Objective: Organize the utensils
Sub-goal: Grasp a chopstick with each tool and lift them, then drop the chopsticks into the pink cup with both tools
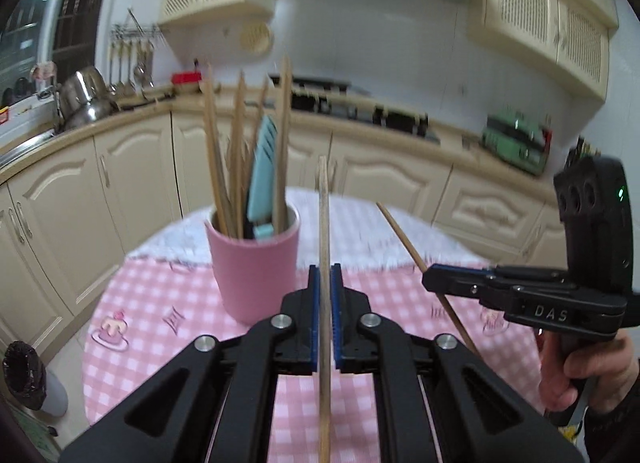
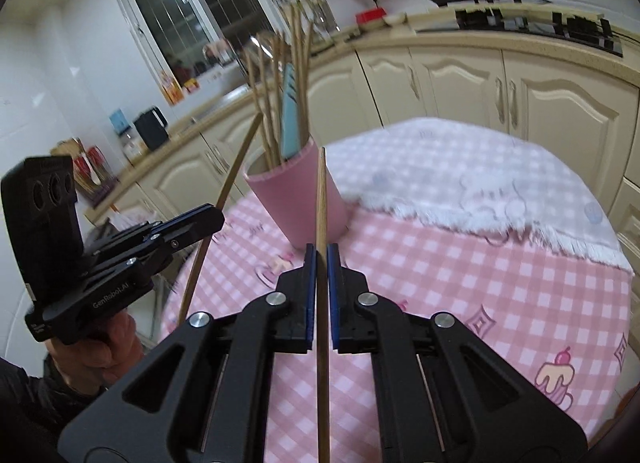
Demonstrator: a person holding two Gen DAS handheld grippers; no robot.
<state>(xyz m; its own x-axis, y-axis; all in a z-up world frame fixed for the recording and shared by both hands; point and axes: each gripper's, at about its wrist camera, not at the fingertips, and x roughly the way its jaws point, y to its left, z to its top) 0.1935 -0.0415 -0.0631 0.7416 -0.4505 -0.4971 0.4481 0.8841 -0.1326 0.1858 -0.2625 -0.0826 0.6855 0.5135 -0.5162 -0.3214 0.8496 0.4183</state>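
A pink cup (image 1: 256, 267) stands on the checked table and holds several wooden chopsticks (image 1: 240, 151) and a light blue utensil (image 1: 262, 175). My left gripper (image 1: 325, 275) is shut on a wooden chopstick (image 1: 324, 223), just right of the cup and above the table. My right gripper (image 1: 432, 277) appears at the right, shut on another chopstick (image 1: 400, 231). In the right wrist view my right gripper (image 2: 321, 259) holds its chopstick (image 2: 321, 199) in front of the cup (image 2: 296, 199). The left gripper (image 2: 212, 219) and its chopstick (image 2: 236, 171) are at the left.
The round table (image 1: 160, 303) has a pink checked cloth with a white fringed cloth (image 2: 460, 175) over its far half. Cream kitchen cabinets (image 1: 132, 167) and a counter with pots (image 1: 84, 99) and a stove (image 1: 360, 103) surround it. A bin (image 1: 28, 379) stands on the floor at the left.
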